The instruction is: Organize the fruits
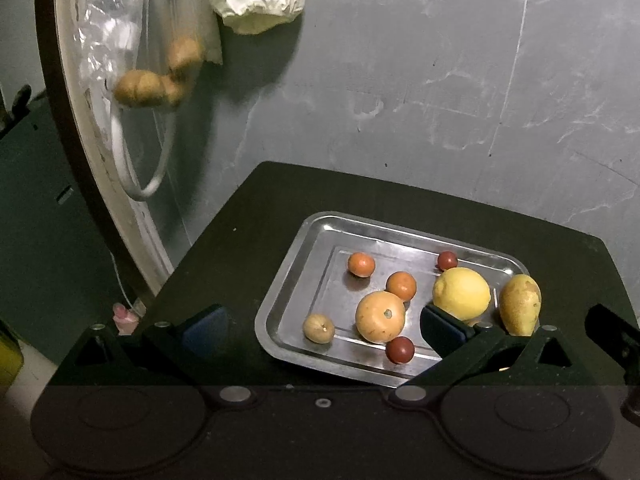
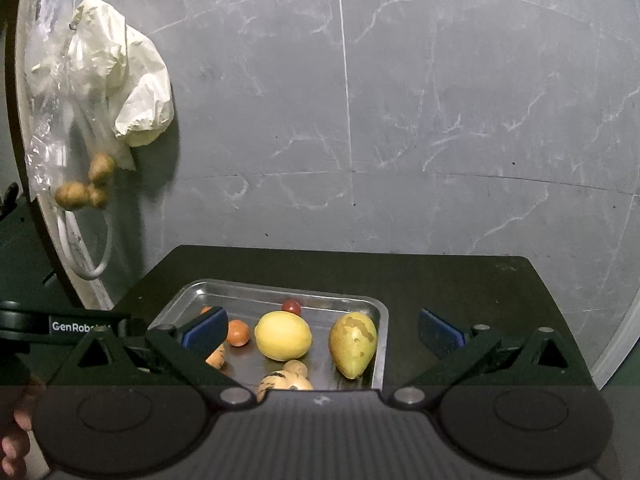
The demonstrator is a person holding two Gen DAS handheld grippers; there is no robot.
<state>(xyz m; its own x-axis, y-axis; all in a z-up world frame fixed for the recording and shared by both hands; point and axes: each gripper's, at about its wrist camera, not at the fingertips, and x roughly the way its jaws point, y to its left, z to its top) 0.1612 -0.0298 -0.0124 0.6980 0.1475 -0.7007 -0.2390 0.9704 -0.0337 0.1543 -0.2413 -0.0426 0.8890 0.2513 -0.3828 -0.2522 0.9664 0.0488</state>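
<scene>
Both grippers, left (image 1: 324, 326) and right (image 2: 322, 330), have fingers spread, empty, above the tray (image 1: 280, 304) of fruits.

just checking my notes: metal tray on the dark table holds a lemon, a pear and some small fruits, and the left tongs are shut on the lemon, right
Not quite. The left tongs are open and hold nothing, as the left wrist view shows; one pad only sits in front of the lemon. The rest stands: the metal tray on the dark table holds the lemon, a pear and small fruits.
</scene>
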